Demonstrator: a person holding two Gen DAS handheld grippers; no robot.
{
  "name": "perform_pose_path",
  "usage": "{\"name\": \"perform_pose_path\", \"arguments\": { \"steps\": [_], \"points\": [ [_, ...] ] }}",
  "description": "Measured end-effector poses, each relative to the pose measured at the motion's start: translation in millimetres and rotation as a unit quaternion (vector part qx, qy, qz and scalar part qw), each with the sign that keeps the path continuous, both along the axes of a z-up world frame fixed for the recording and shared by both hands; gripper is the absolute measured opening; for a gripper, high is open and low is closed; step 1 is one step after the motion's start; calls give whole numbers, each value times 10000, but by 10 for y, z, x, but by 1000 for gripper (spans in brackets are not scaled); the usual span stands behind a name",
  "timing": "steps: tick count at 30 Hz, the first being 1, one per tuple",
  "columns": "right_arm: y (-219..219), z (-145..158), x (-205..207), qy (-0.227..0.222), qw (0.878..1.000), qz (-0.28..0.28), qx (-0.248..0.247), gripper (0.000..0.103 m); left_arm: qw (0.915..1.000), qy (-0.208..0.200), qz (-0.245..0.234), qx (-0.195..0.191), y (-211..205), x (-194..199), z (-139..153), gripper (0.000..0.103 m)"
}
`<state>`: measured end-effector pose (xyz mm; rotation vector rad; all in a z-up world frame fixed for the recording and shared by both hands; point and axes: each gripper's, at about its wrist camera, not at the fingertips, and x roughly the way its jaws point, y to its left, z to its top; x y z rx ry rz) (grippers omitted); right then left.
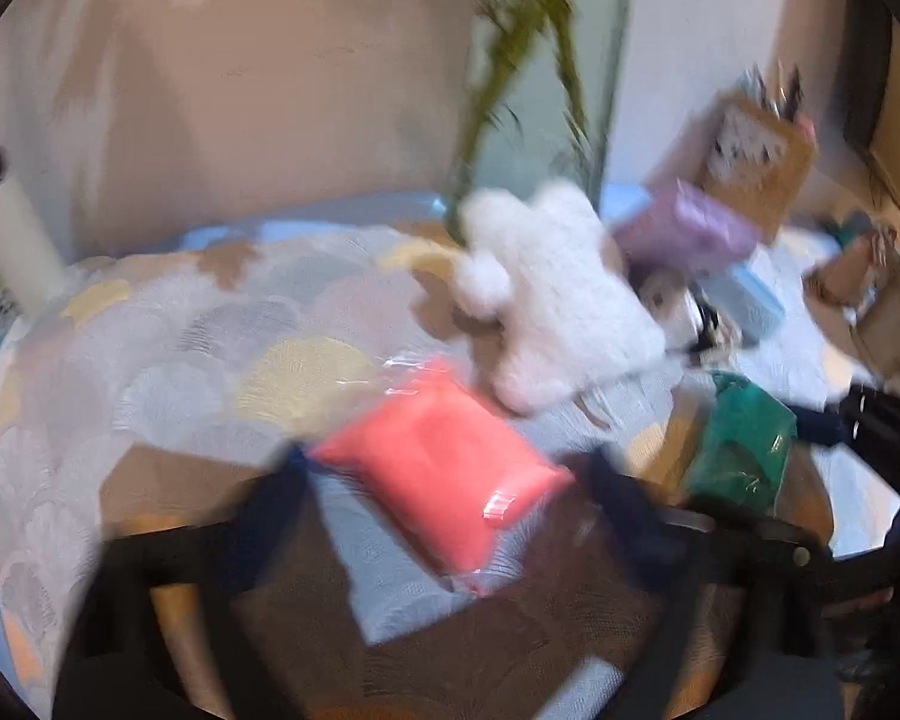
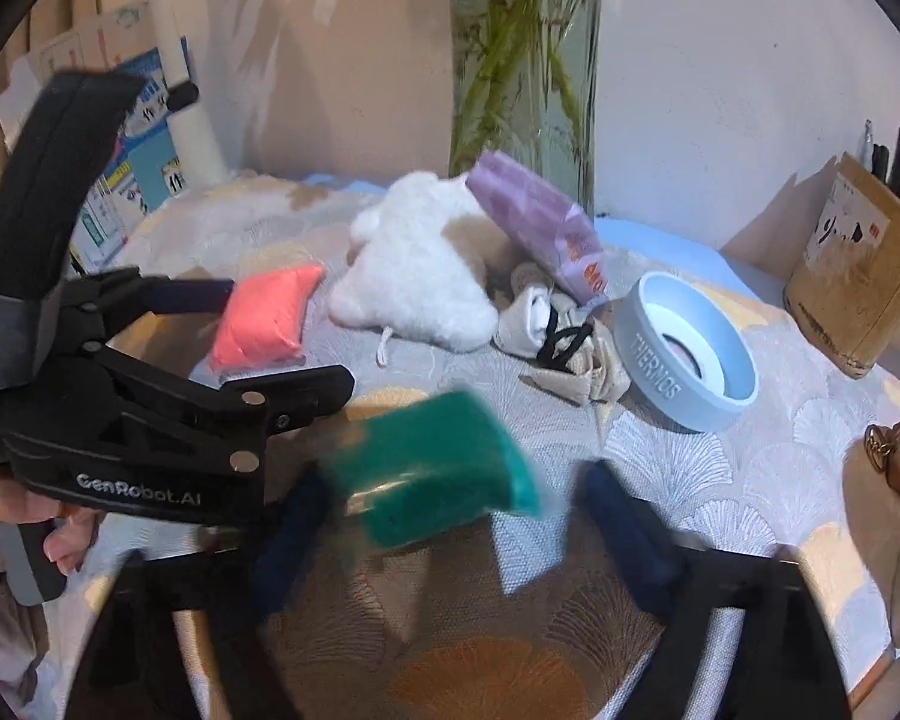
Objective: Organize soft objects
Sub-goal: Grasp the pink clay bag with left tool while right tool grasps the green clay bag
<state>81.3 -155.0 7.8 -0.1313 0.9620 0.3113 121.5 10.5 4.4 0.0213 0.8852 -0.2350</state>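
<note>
The table [image 2: 750, 480], under a cloth printed with fans, fills both views. On it, at about 12 o'clock from the right gripper [image 2: 450, 516], lies a white plush toy [image 2: 414, 276], with a purple packet [image 2: 540, 228] leaning on its 2 o'clock side. A cardboard pen holder [image 2: 858, 294] stands far off at 2 o'clock, and a pale blue ring [image 2: 690, 360] lies nearer, at 1 o'clock, just beside some crumpled socks [image 2: 564, 330].

The pink packet [image 1: 444, 474] sits between the fingers of the left gripper [image 1: 444, 480], its 9 o'clock corner at the left finger; blur hides whether the pads press it, so I cannot tell its grip.

The green packet [image 2: 432, 474] lies between the right gripper's half-spread fingers, seemingly against the left pad only.
</note>
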Motion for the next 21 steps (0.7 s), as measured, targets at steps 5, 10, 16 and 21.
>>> {"name": "perform_pose_path", "arguments": {
  "steps": [5,10,16,21],
  "points": [
    [-70,71,-28,-84,9987,146,490,51,9985,-61,125,-526,209,1,18,62],
    [-136,201,-145,-391,9957,207,815,52,9984,-74,322,-449,265,1,25,62],
    [-285,323,-242,-706,9906,91,1167,52,9975,-84,599,-378,319,-19,31,62],
    [-374,439,-340,-1142,9852,-62,1280,52,9955,-248,861,-313,379,-37,67,62]
  ]
}}
